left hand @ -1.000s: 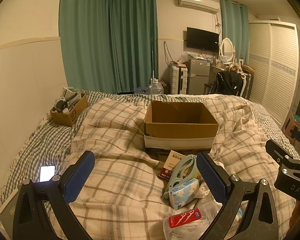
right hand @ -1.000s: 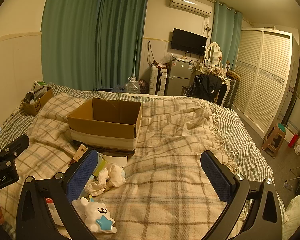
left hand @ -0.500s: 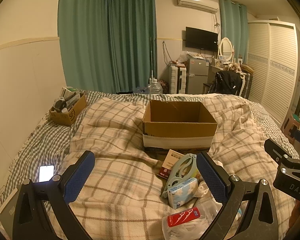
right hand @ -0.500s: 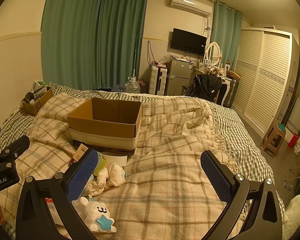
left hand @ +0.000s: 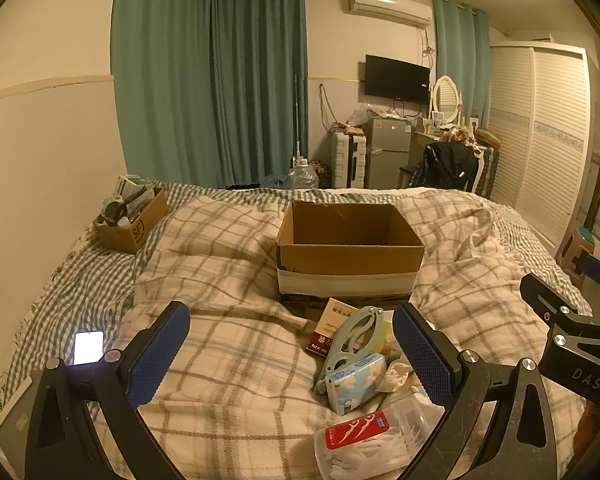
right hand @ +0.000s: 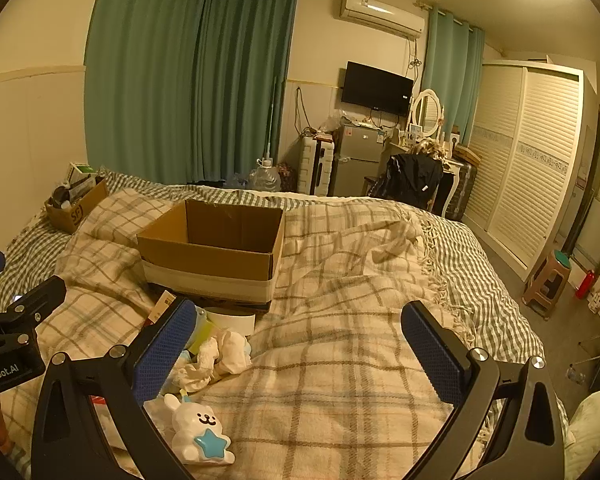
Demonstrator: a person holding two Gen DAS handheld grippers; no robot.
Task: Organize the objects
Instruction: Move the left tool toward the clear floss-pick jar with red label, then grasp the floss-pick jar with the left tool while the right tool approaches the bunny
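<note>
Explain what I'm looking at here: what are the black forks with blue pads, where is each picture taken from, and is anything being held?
There is no robot. A person holds a two-finger gripper in each hand, each with a fisheye camera looking along its fingers. One picture is from the left gripper, the other from the right gripper. Both are open and hold nothing.

They hover over a bed with a plaid blanket. On it stands an open cardboard box, which looks empty. In front of it lies a small pile: a tissue pack, a pale green clip-like tool, a floss-pick tub with a red label and a white bunny toy. A lit phone lies to the left.
</note>
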